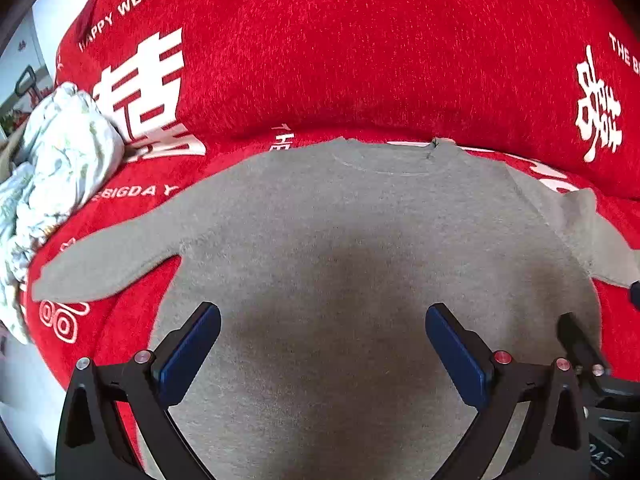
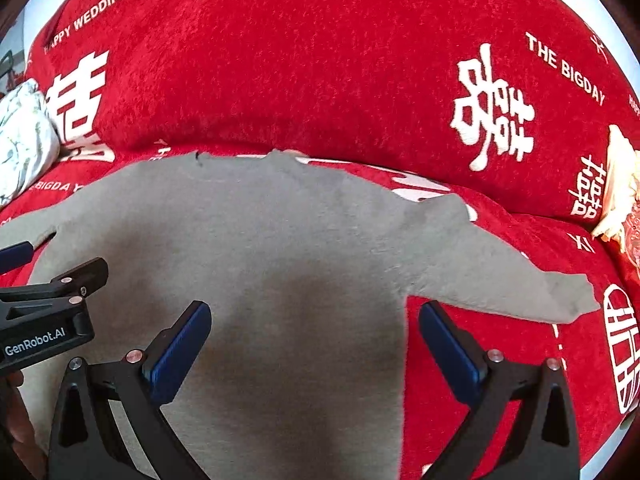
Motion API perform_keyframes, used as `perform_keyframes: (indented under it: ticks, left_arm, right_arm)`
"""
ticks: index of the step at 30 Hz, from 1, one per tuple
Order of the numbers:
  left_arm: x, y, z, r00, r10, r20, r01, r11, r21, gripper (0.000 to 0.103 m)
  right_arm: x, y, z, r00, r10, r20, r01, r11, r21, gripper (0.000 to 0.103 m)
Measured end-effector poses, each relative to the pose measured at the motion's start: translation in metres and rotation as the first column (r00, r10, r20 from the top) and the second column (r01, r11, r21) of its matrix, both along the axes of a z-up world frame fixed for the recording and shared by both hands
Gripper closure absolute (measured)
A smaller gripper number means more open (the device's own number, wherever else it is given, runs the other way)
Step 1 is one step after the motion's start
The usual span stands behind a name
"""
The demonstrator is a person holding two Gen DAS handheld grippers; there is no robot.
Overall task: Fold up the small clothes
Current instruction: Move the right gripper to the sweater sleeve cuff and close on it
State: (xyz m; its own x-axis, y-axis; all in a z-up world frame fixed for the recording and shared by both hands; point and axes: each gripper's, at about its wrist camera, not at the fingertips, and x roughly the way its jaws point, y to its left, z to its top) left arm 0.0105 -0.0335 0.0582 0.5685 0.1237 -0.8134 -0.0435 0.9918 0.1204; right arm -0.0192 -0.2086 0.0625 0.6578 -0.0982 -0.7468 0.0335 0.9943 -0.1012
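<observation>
below frame, grey sweater (image 1: 340, 240) hem

Legible markings, placed relative to the grey sweater (image 1: 360, 248):

1. Red sofa cover (image 1: 360, 40), white print. "HAPPY WEDDING" runs diagonally on the backrest, far up and left of the sweater. "BIGDAY" lies on the seat just left of the sweater's shoulder; first letters unclear. A vertical "THE" stands at the seat crease just left of the collar. "THE BIGDAY" runs on the backrest up and right of the sweater. Large white Chinese double-happiness characters stand left and right of the sweater.

2. Left gripper (image 2: 24, 256) body, beside the sweater's left edge: "GenRobot.AI", white on black
</observation>
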Motion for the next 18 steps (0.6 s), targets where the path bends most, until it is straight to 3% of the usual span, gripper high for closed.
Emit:
perform_keyframes:
  ticks: [3,10,18]
  left_arm:
    - [0.0,-0.01,0.004,1.0,-0.008,0.007,0.008,1.0,0.027,0.0]
    - [0.006,-0.023,0.01,1.0,-0.004,-0.006,0.004,1.0,-0.002,0.0]
    - [0.007,-0.04,0.012,1.0,-0.004,-0.005,0.004,1.0,0.021,0.0]
  right_arm:
    - [0.0,-0.009,0.006,1.0,-0.013,0.014,0.013,1.0,0.005,0.0]
    - [-0.001,-0.028,0.018,0.998,-0.042,0.041,0.041,0.999,0.018,0.0]
    - [-0.002,-0.048,0.023,0.997,-0.065,0.052,0.064,0.997,0.032,0.0]
